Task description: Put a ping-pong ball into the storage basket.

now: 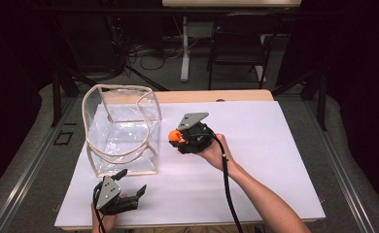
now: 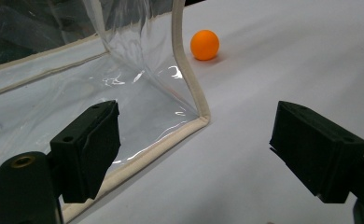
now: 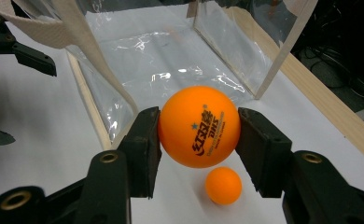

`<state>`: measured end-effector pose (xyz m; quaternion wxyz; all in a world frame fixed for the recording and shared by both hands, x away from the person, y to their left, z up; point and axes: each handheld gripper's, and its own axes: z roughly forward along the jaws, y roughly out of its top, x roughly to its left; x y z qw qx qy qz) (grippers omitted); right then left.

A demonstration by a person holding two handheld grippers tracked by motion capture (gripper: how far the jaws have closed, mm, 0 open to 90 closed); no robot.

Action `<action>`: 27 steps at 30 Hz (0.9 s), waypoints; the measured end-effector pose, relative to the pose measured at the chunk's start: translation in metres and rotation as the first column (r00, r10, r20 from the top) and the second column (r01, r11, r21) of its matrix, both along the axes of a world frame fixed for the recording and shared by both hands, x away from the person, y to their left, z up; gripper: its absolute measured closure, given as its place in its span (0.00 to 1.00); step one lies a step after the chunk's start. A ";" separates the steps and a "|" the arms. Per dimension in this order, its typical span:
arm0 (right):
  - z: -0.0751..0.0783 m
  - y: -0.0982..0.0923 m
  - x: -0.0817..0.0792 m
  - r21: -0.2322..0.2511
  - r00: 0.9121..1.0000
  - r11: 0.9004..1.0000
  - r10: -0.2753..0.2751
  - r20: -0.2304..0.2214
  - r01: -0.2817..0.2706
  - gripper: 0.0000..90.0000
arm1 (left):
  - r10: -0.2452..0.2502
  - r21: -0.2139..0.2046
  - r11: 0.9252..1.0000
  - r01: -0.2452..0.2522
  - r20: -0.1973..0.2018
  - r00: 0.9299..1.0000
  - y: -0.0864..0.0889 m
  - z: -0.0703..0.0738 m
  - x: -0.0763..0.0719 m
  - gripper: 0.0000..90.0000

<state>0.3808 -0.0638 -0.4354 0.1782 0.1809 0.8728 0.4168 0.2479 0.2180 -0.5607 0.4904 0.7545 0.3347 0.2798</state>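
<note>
I read the right tool point(image 3: 199, 140) as clenched on an orange ping-pong ball point(image 3: 199, 126): in the right gripper view both black pads press its sides at 3 and 9 o'clock, printed logo facing the camera. In the high view the ball point(image 1: 174, 135) sits at the 9 o'clock end of that tool point(image 1: 180, 137), held above the desk and just beside the right wall of the clear bag point(image 1: 122, 128).

A second orange ball point(image 3: 223, 185) lies on the white sheet below the held one, at 6 o'clock from it in the right gripper view. In the left gripper view it point(image 2: 205, 45) rests at 12 o'clock, just past the bag's cream-trimmed corner point(image 2: 189, 79).

The left tool point(image 2: 194, 149) is released, jaws wide with nothing between them. In the high view it point(image 1: 131, 184) is at 6 o'clock from the bag, near the desk's front edge.

Surface: a white sheet point(image 1: 255, 145) over the desk, with a bare wooden strip point(image 1: 216, 95) at 12 o'clock. Room: dark, with a folding chair point(image 1: 238, 43) and a table leg point(image 1: 184, 48) on grey floor behind.

Hard to make out: in the high view the second ball is hidden under the right hand point(image 1: 214, 150). Whether the left tool touches the sheet, I cannot tell. The bag's loose handle point(image 3: 45, 28) is cut off at the top of the right gripper view.
</note>
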 end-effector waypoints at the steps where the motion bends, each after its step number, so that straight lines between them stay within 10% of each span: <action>1: 0.001 0.001 0.000 -0.001 1.000 1.000 0.002 0.001 -0.002 0.57 | 0.000 0.001 1.000 0.000 -0.001 1.000 0.000 0.000 0.000 0.17; 27: 0.029 0.010 -0.006 -0.026 0.999 0.999 0.027 0.036 -0.026 0.57 | 0.007 -0.002 1.000 -0.007 0.006 1.000 0.001 0.000 -0.001 0.17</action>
